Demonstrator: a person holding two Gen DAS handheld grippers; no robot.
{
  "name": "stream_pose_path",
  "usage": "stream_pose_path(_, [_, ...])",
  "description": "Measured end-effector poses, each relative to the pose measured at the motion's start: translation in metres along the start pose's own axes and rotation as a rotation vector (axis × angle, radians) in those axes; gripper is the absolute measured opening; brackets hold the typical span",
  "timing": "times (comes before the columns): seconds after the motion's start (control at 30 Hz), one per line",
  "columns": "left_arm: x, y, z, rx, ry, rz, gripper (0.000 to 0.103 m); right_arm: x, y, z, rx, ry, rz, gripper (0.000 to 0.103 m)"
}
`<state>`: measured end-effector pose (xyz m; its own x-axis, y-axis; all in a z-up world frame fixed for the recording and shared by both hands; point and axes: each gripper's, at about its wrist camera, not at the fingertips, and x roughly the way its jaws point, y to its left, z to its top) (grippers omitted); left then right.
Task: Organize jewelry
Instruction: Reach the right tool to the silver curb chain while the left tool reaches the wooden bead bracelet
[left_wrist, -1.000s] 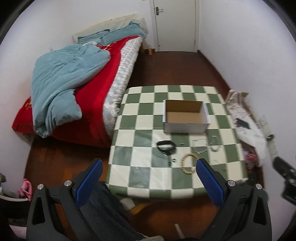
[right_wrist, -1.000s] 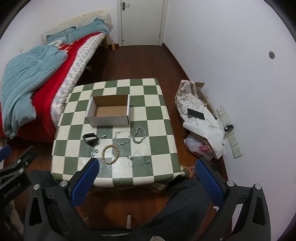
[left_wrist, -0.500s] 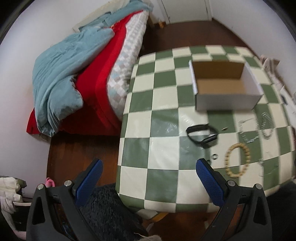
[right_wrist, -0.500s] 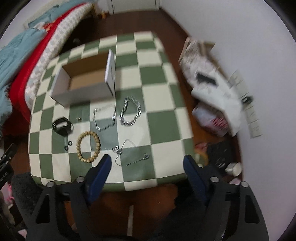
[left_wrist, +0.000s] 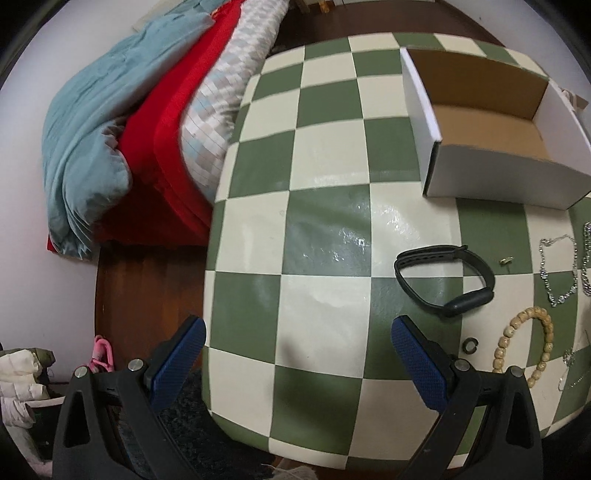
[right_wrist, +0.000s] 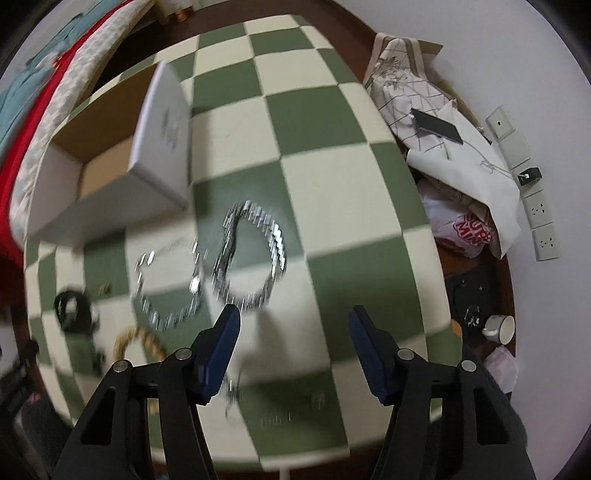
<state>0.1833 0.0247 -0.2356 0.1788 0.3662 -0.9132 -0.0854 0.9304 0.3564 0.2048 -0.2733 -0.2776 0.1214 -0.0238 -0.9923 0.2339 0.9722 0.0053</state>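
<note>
We held our right gripper (right_wrist: 293, 321) above the checkered table (right_wrist: 332, 177), its jaws closing on nothing. The silver bracelet (right_wrist: 255, 254) lay just beyond, near the box (right_wrist: 162, 122). Our left gripper (left_wrist: 297, 334) stood wide and empty.

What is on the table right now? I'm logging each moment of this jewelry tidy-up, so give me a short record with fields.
surface: green and cream checked table
container: open white cardboard box, nothing visible inside
black band: black wristband, on the table in front of the box
beads: wooden bead bracelet, on the table
chains: thick silver chain bracelet beside a thinner silver chain
left gripper: open, holding nothing
right gripper: jaws closing, nothing between them, above the table near the thick chain
</note>
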Motion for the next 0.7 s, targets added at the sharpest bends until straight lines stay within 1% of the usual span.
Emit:
stream_pose_path(0.1, [0.004, -0.004, -0.001, 0.005, 0.011, -0.001, 0.102, 0.011, 0.000, 0.013, 0.017, -0.011, -0.041, 0.063])
stream_pose_path(0.2, [0.001, -0.010, -0.004, 0.016, 0.015, -0.010, 0.102, 0.025, 0.004, 0.019, 0.008, 0.024, -0.049, 0.062])
stream_pose_path(0.23, [0.000, -0.012, -0.004, 0.019, 0.012, -0.013, 0.102, 0.024, 0.005, 0.018, 0.007, 0.005, -0.032, 0.056])
stream_pose_path(0.27, [-0.003, -0.015, -0.006, 0.023, 0.007, -0.020, 0.102, 0.023, 0.005, 0.019, -0.005, -0.003, -0.033, 0.052])
stream_pose_path(0.3, [-0.008, -0.019, -0.008, 0.028, 0.002, -0.031, 0.102, 0.021, 0.007, 0.018, -0.026, -0.010, -0.030, 0.041])
stream_pose_path(0.33, [-0.010, -0.023, -0.010, 0.035, -0.001, -0.039, 0.102, 0.019, 0.009, 0.018, -0.046, -0.015, -0.031, 0.021])
stream_pose_path(0.37, [-0.013, -0.028, -0.011, 0.043, -0.004, -0.046, 0.102, 0.019, 0.009, 0.017, -0.059, -0.015, -0.034, 0.010])
stream_pose_path(0.4, [-0.015, -0.031, -0.012, 0.048, -0.007, -0.052, 0.102, 0.018, 0.008, 0.015, -0.075, -0.010, -0.045, 0.008])
stream_pose_path(0.57, [-0.026, -0.047, -0.023, 0.068, -0.011, -0.090, 0.102, 0.014, -0.012, 0.000, -0.105, 0.013, -0.069, 0.008])
stream_pose_path(0.67, [-0.027, -0.057, -0.033, 0.051, 0.016, -0.147, 0.102, 0.010, -0.033, -0.011, -0.095, 0.026, -0.078, 0.008])
stream_pose_path(0.7, [-0.026, -0.063, -0.039, 0.044, 0.035, -0.181, 0.102, 0.009, -0.042, -0.015, -0.083, 0.030, -0.076, 0.008])
